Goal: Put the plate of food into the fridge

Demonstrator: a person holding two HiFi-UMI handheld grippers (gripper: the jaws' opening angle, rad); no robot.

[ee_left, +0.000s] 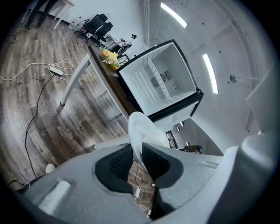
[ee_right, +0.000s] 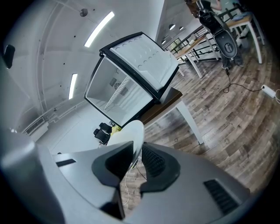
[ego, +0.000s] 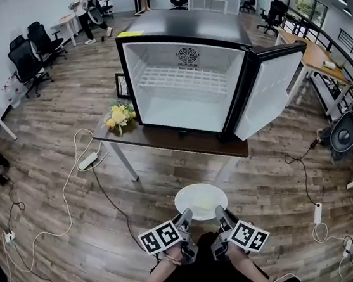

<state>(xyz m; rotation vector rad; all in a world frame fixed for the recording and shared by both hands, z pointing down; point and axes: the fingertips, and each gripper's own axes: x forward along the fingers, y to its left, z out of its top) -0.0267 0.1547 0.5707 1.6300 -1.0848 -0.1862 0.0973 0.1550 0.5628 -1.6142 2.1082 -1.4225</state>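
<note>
While the plate was held: the plate [ego: 200,201] hung in the air above the floor, short of the table and well apart from the fridge. The left gripper [ee_left: 136,154] was clenched on its near rim at the left, and the right gripper [ee_right: 135,151] on its near rim at the right.
Tip risk: both grips sat on the near side only, so the far half was unsupported. A dropped wrist could likely have tilted the plate away and slid the pale food off.
Rim risk: the pads pinched a thin, smooth edge. Any twist between the two hands could have levered it out of one grip.
Table edge [ego: 183,144]: it lay between plate and fridge [ego: 189,84], and a low carry could have knocked the plate against it.
Fridge mouth: the plate had to pass over the bottom frame and under the wire shelf [ego: 182,79], or clip either.
Door [ego: 272,87]: it stood swung out on the right, where the right arm might have bumped it.
Flowers [ego: 120,115]: these sat at the table's left corner beside the fridge, off the straight path.
Cables [ego: 69,201]: they trailed over the floor at the left and near the table leg, where a foot could have caught.
Open room: the floor straight ahead was bare wood, and the empty compartment looked wider than the plate.
</note>
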